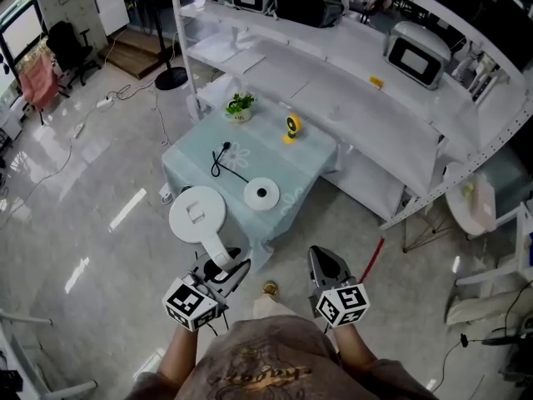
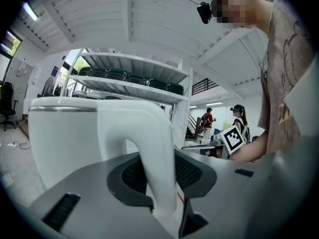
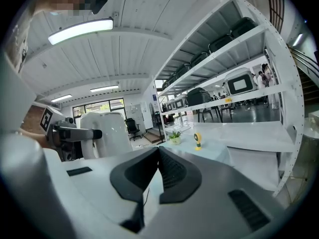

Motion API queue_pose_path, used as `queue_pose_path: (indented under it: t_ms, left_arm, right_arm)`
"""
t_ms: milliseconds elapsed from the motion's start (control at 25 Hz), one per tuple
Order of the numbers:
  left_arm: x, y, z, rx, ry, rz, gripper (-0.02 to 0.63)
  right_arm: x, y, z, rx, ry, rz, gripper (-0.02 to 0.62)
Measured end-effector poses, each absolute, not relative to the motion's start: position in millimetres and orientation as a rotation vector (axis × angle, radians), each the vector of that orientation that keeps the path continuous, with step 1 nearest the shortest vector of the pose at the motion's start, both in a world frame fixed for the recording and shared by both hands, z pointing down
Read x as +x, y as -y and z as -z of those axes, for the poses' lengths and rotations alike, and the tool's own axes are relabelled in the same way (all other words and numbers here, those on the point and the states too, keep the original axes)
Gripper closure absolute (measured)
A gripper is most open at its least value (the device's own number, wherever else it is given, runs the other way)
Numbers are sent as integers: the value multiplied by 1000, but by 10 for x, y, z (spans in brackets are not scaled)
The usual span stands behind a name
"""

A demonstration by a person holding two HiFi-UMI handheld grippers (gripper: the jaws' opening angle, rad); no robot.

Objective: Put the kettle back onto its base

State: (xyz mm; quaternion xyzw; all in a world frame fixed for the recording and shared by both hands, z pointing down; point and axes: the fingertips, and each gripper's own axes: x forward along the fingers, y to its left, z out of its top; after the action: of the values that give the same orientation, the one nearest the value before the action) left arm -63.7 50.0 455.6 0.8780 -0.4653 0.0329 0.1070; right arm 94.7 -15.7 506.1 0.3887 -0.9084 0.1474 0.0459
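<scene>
My left gripper is shut on the handle of a white kettle, which hangs in the air just off the near left corner of a small table. The kettle's round white base lies on the table's near side, with a black cord running off to its left. My right gripper is level with the left one, its jaws together and nothing between them. In the right gripper view the kettle shows at the left, ahead of the right gripper.
A small potted plant and a yellow gadget stand at the table's far side. Long white shelving with cases on it runs behind the table. Glossy floor lies to the left, and a chair stands at the right.
</scene>
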Motion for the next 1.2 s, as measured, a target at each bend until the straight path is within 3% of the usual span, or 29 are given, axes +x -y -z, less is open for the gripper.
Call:
queue_pose_path:
  t_ms: [480, 1200]
  left_arm:
    - [-701, 389, -4567, 2644, 1311, -117, 466]
    - [-895, 1144, -4773, 2759, 1004, -185, 465]
  right_arm:
    - [807, 977, -5038, 1177, 2771, -442, 600]
    - [603, 1246, -5009, 1471, 2629, -478, 600]
